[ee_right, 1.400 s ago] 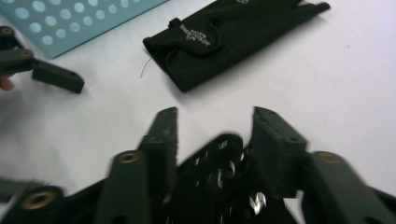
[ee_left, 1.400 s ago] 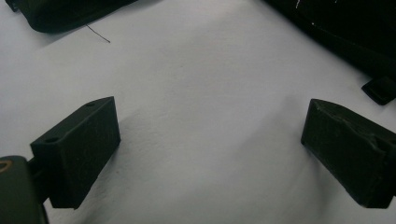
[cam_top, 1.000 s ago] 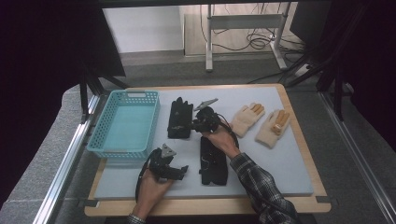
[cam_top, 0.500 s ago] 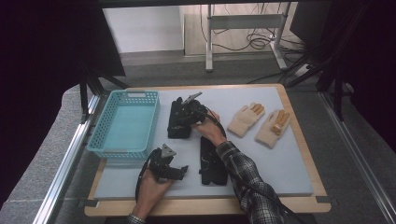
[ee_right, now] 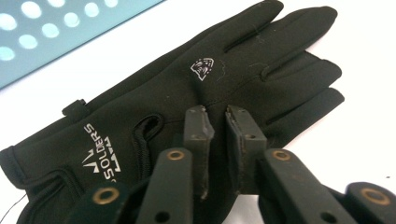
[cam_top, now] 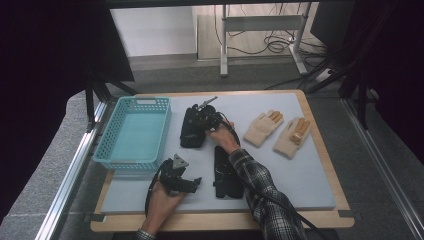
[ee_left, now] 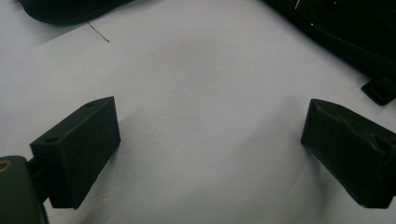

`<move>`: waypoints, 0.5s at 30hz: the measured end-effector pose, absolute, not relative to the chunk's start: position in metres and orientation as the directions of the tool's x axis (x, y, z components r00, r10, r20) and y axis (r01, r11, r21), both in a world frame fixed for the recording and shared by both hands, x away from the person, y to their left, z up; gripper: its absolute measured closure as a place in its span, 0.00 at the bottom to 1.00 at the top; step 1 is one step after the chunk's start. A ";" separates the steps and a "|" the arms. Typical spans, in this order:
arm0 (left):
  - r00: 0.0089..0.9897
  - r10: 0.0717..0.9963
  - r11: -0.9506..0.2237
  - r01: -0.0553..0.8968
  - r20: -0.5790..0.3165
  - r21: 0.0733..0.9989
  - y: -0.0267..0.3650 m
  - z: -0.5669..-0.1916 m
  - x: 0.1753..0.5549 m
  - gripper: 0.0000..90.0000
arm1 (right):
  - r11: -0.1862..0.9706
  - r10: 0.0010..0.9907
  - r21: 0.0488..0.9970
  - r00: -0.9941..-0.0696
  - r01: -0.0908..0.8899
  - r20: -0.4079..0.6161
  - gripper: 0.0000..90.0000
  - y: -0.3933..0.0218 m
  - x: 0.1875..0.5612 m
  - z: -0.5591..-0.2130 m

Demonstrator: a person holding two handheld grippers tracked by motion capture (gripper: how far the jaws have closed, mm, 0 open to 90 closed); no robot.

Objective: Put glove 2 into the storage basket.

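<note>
Tabletop fills the middle of the high view, teal basket at its left. Two black gloves sit centre frame: the upper black glove just right of the basket, the lower black glove below it. Two tan gloves lie well apart to the right.

Right tongs have just been closing, nearly clenched, pinching the upper black glove's back fabric below the logo. Left tongs released, spread wide over bare mat, lower centre.

Judgement: confirm the pinch has real fabric, lift straight up, carry left over the rim, release inside the basket.
</note>
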State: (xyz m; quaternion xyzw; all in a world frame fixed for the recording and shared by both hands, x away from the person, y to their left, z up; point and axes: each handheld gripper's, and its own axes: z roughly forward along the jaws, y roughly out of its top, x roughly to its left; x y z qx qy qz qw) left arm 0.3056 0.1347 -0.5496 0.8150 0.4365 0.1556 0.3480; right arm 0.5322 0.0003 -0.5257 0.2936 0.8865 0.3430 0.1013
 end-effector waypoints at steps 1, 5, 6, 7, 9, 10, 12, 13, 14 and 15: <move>0.571 0.820 -0.377 0.603 -0.050 0.703 0.135 -0.550 0.306 0.05 | 0.597 0.588 0.668 -0.809 0.444 0.011 0.88 0.001 0.531 -0.525; 0.571 0.820 -0.377 0.603 -0.050 0.703 0.135 -0.550 0.306 0.05 | 0.591 0.578 0.680 -0.816 0.435 0.020 0.90 -0.002 0.528 -0.521; 0.571 0.820 -0.377 0.603 -0.050 0.703 0.135 -0.550 0.306 0.05 | 0.585 0.577 0.683 -0.816 0.438 0.029 0.90 -0.004 0.528 -0.520; 0.571 0.820 -0.379 0.604 -0.049 0.701 0.135 -0.549 0.306 0.05 | 0.580 0.576 0.686 -0.816 0.438 0.034 0.90 -0.005 0.527 -0.518; 0.571 0.820 -0.379 0.604 -0.049 0.701 0.135 -0.549 0.306 0.05 | 0.573 0.577 0.690 -0.816 0.442 0.044 0.90 -0.007 0.525 -0.514; 0.571 0.820 -0.379 0.604 -0.049 0.701 0.135 -0.549 0.306 0.05 | 0.570 0.576 0.692 -0.816 0.444 0.049 0.90 -0.008 0.523 -0.511; 0.571 0.820 -0.378 0.604 -0.049 0.701 0.135 -0.549 0.306 0.05 | 0.563 0.574 0.699 -0.817 0.440 0.053 0.90 -0.011 0.521 -0.506; 0.571 0.820 -0.378 0.604 -0.049 0.701 0.135 -0.549 0.306 0.05 | 0.561 0.570 0.703 -0.820 0.437 0.054 0.90 -0.012 0.519 -0.503; 0.570 0.820 -0.377 0.605 -0.051 0.702 0.135 -0.549 0.305 0.05 | 0.560 0.566 0.708 -0.822 0.431 0.053 0.90 -0.013 0.518 -0.500; 0.570 0.820 -0.376 0.603 -0.051 0.703 0.135 -0.550 0.305 0.05 | 0.558 0.564 0.713 -0.825 0.425 0.051 0.90 -0.015 0.516 -0.497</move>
